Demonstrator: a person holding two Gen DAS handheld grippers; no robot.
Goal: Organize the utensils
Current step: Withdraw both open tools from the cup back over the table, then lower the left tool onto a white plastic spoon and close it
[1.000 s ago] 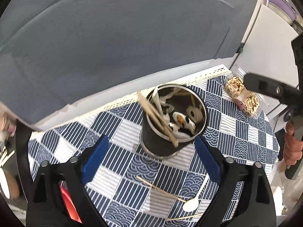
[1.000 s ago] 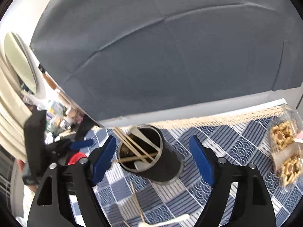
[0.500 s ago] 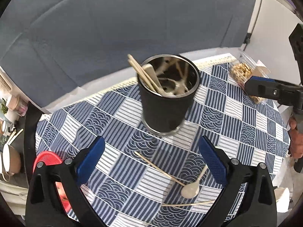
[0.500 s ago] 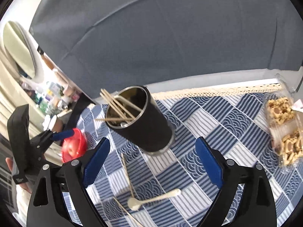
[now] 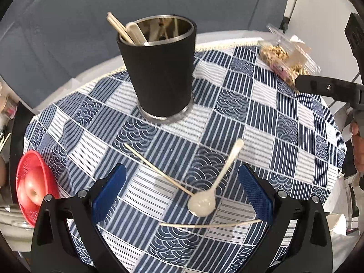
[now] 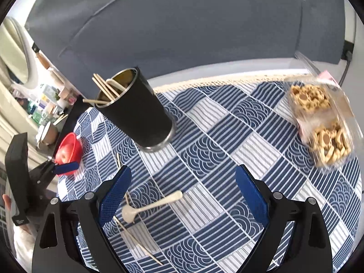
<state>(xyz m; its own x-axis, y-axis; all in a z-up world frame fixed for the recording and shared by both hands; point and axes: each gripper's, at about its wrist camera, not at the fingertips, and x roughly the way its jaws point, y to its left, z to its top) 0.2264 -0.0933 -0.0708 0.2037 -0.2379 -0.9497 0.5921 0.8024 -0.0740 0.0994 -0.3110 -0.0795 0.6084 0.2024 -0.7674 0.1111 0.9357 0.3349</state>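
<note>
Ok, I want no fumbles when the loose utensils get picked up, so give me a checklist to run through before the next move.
1. Left gripper open and empty: ok.
2. Right gripper open and empty: ok.
3. Cup upright on the tablecloth, with room inside: ok, though how full it is cannot be told.
4. Spoon free to lift: not ok, its bowl touches the tip of one chopstick.
5. Second chopstick lying apart from the spoon: ok.
6. Snack box and red bowl clear of the utensils: ok.
</note>
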